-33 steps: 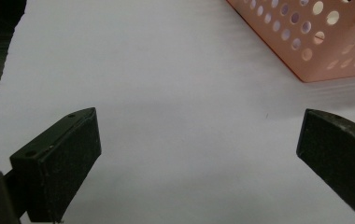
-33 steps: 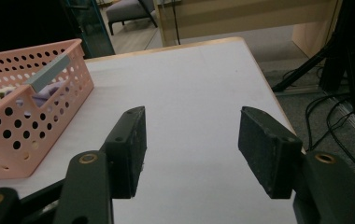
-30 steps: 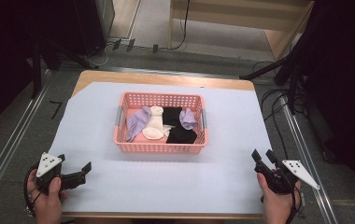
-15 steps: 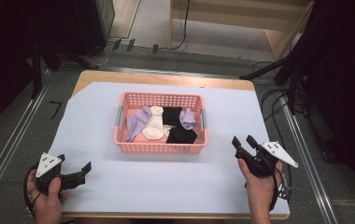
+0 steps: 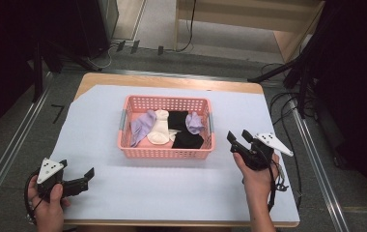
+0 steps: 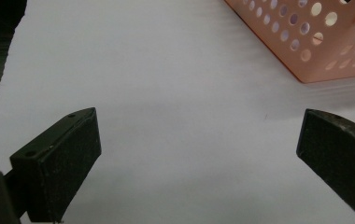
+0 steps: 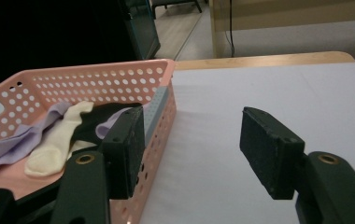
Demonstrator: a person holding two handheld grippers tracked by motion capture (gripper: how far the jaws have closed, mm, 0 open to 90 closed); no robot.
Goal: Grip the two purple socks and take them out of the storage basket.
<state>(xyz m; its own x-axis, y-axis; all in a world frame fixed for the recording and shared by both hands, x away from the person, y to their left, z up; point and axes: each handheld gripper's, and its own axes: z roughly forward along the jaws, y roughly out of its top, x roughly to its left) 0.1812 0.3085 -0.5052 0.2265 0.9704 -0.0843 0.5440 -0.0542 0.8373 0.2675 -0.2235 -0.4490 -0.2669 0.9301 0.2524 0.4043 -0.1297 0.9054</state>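
Observation:
A pink perforated basket (image 5: 164, 152) stands mid-table on the white sheet. It holds a purple sock (image 5: 142, 127), a white sock (image 5: 160, 130), a black sock (image 5: 186, 139) and a second purple sock (image 5: 194, 121). My right gripper (image 5: 238, 135) hovers just right of the basket's right end, open, nothing between its jaws. In the right gripper view the right gripper (image 7: 192, 135) looks along the basket's wall (image 7: 164, 112), with the white sock (image 7: 56, 142) inside. My left gripper (image 5: 77, 169) rests open near the front left. In the left gripper view the left gripper (image 6: 199, 123) faces bare sheet, the basket's corner (image 6: 315, 44) ahead.
The white sheet (image 5: 172, 188) covers most of the wooden table (image 5: 172, 80). Cables (image 5: 288, 106) and dark stands lie on the floor beyond the right edge. A wooden shelf unit (image 5: 249, 24) stands behind the table.
My right gripper has moved from the front right corner forward and left to the basket's right end, rising a little. The left gripper has stayed put.

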